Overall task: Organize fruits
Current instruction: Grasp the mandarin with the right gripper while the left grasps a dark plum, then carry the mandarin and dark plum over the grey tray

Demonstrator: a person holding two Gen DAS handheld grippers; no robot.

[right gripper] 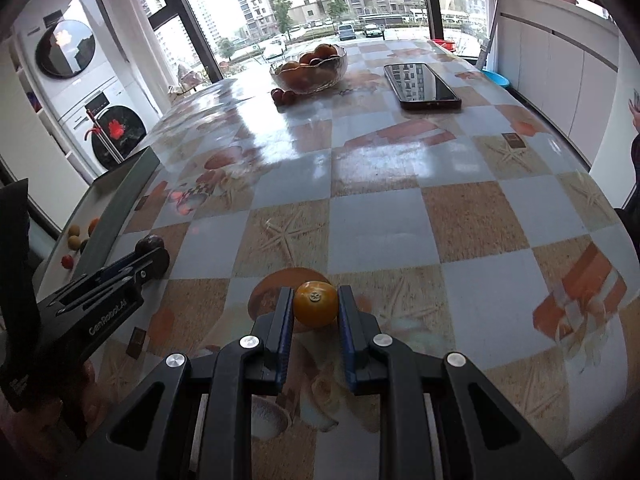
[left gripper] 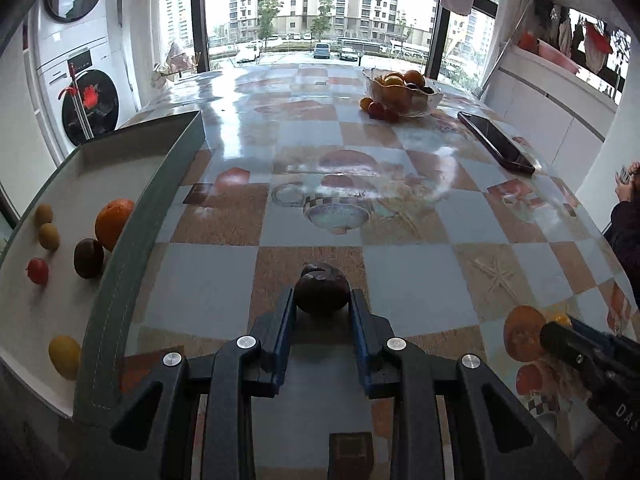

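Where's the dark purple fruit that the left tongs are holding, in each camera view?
Left wrist: dark purple fruit bottom centre, between the left tongs.
Right wrist: far left, mid-height, at the left tongs' tip, beside the tray.
Shared landmark: glass fruit bowl.

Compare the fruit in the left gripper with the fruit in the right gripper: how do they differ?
The left gripper holds a dark purple fruit; the right gripper holds a small orange fruit.
The purple fruit looks wider between its fingers; the orange fruit looks narrower.
The orange fruit shows its stem end to the camera; no stem end is plain on the purple fruit.
Both are round, clamped from both sides, above the checkered table.
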